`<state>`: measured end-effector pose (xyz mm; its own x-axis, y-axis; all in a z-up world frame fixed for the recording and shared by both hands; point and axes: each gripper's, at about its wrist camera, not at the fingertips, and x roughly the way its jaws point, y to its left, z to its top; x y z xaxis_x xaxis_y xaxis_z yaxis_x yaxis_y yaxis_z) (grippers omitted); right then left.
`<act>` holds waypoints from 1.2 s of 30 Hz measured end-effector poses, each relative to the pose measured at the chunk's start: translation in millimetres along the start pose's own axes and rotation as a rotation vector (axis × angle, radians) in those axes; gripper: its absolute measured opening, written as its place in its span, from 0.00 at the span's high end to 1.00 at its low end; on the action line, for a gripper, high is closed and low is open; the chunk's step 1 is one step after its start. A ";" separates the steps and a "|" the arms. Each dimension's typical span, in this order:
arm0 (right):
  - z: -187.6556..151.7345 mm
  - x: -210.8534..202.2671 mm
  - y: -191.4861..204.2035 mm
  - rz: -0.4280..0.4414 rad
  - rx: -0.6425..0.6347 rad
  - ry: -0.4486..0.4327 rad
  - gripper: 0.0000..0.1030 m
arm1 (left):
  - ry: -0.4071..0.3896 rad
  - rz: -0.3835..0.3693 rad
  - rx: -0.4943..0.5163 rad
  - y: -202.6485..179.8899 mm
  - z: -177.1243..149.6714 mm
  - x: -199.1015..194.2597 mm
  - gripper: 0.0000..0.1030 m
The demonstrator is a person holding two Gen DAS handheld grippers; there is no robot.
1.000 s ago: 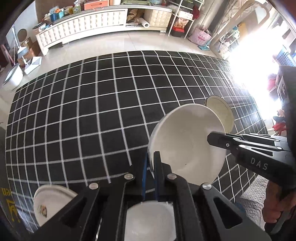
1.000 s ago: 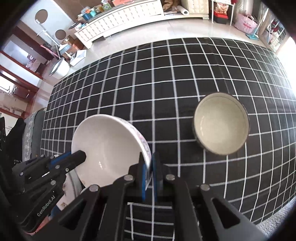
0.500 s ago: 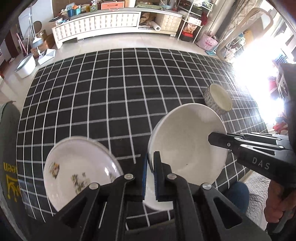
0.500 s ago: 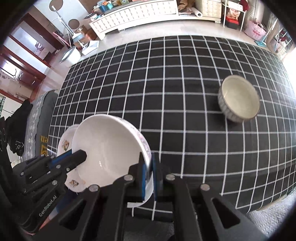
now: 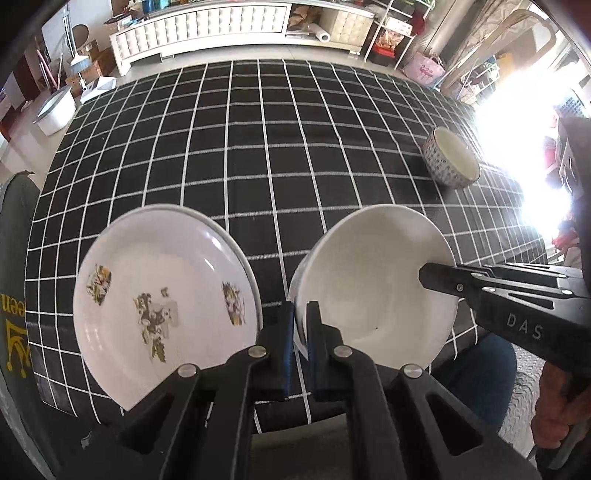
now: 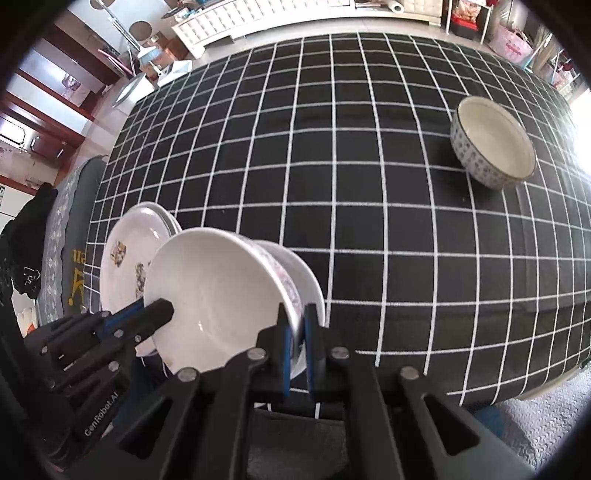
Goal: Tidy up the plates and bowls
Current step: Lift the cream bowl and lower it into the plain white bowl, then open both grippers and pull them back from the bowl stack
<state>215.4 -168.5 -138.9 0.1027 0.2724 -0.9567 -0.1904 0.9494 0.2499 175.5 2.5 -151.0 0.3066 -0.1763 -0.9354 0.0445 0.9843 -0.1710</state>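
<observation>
A white bowl (image 5: 373, 280) is held in the air over the near table edge by both grippers. My left gripper (image 5: 301, 325) is shut on its left rim, and my right gripper (image 6: 297, 339) is shut on its right rim. In the right wrist view the bowl (image 6: 218, 295) shows a floral outer wall, with what looks like a second bowl nested under it. A stack of white plates with a flower print (image 5: 162, 306) lies on the table left of the bowl; it also shows in the right wrist view (image 6: 125, 258). A patterned bowl (image 6: 493, 144) stands at the far right.
The table has a black cloth with a white grid (image 5: 258, 147). A dark chair back (image 5: 14, 295) stands at the left edge. A white cabinet (image 5: 207, 26) is beyond the table on the floor.
Both grippers have pulled back and up with the bowl, so the plate stack and the near table edge have come into view. The patterned bowl looks farther away.
</observation>
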 end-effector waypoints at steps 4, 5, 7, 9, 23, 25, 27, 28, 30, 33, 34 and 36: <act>-3.2 5.9 -2.3 -0.007 0.005 0.013 0.91 | 0.013 -0.003 0.000 -0.5 -3.0 6.7 0.95; -3.3 7.0 -3.0 -0.007 0.006 0.015 0.91 | 0.017 -0.003 0.000 -1.0 -3.7 7.6 0.95; -3.3 8.9 -3.9 -0.008 0.008 0.020 0.91 | 0.023 -0.003 0.003 -1.8 -4.5 10.0 0.95; -4.2 10.5 -5.4 -0.008 0.011 0.025 0.91 | 0.026 -0.002 0.005 -1.9 -4.0 11.4 0.95; -1.9 21.3 -5.7 -0.004 0.011 0.047 0.91 | 0.042 0.013 0.014 -2.6 -1.6 17.7 0.95; -2.0 22.6 -5.8 -0.004 0.010 0.049 0.91 | 0.044 0.013 0.013 -2.7 -0.7 19.3 0.95; -2.0 24.4 -6.5 -0.003 0.013 0.053 0.91 | 0.047 0.014 0.014 -2.8 -0.1 20.6 0.95; -2.0 24.5 -6.8 -0.003 0.013 0.052 0.91 | 0.050 0.013 0.015 -2.8 0.5 21.8 0.95; -1.0 24.8 -7.1 -0.004 0.013 0.054 0.91 | 0.055 0.013 0.012 -2.9 0.8 24.1 0.95; 0.3 25.4 -6.1 -0.013 0.002 0.052 0.91 | 0.059 0.018 0.014 -4.9 2.4 27.9 0.95; 0.4 25.5 -5.7 -0.016 -0.001 0.050 0.91 | 0.058 0.018 0.015 -5.0 2.2 27.8 0.95; 0.6 25.8 -4.5 -0.024 -0.009 0.047 0.91 | 0.058 0.016 0.014 -4.7 2.1 27.6 0.95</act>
<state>219.5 -165.6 -164.6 0.0617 0.2418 -0.9684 -0.1975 0.9540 0.2256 185.8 -7.0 -175.3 0.2519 -0.1608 -0.9543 0.0531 0.9869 -0.1522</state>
